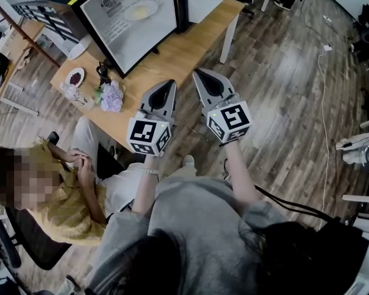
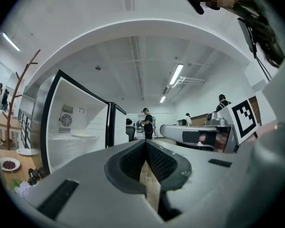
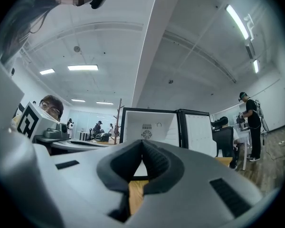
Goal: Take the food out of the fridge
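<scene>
The left tool [image 1: 170, 83] and right tool [image 1: 197, 72] are facing the fridge [image 1: 120, 39] clenched and empty, probably risking pushing the food [image 1: 140, 9] away unless opened.

Wooden table [image 1: 178, 54] stood on plank floor [image 1: 283, 72]. On it sat open fridge [image 1: 141, 39], small plate [image 1: 75, 77] of dark red bits, purple flowers [image 1: 112, 96], black object [image 1: 103, 72], clear wrap [image 1: 69, 91] near edge.
</scene>
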Tool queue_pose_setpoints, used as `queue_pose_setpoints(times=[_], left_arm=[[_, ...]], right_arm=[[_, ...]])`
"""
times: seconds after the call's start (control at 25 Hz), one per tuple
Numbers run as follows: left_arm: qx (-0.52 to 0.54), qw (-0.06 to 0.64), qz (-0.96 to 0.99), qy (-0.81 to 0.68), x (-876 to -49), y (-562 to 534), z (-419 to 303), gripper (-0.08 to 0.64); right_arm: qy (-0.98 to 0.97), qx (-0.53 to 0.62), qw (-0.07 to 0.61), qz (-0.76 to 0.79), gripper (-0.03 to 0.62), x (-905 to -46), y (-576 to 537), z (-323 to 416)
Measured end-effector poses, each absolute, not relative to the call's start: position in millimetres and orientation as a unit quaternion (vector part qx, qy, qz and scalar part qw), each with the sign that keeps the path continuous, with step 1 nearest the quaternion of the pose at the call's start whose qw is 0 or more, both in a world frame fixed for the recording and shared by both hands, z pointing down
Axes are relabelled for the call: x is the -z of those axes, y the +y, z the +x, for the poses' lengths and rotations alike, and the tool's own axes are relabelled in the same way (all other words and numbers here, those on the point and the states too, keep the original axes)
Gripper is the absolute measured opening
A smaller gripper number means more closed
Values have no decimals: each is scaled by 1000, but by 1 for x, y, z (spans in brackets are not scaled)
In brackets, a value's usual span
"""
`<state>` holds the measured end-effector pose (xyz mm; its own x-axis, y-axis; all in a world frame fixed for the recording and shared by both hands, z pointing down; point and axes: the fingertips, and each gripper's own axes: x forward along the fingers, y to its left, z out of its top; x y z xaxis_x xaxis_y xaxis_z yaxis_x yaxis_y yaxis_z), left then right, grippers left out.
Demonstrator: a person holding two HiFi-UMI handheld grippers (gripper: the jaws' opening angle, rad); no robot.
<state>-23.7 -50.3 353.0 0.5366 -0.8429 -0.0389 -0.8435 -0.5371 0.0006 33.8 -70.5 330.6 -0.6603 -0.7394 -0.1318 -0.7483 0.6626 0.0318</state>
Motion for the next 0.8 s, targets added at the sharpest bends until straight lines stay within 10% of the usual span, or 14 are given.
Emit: queue_pose_setpoints(times=[0.8], left_arm=[[-39,1,-857,514,-356,-115,-90,8]], right_arm=[[931,-24,36,-362,9,-341,-144,-43]])
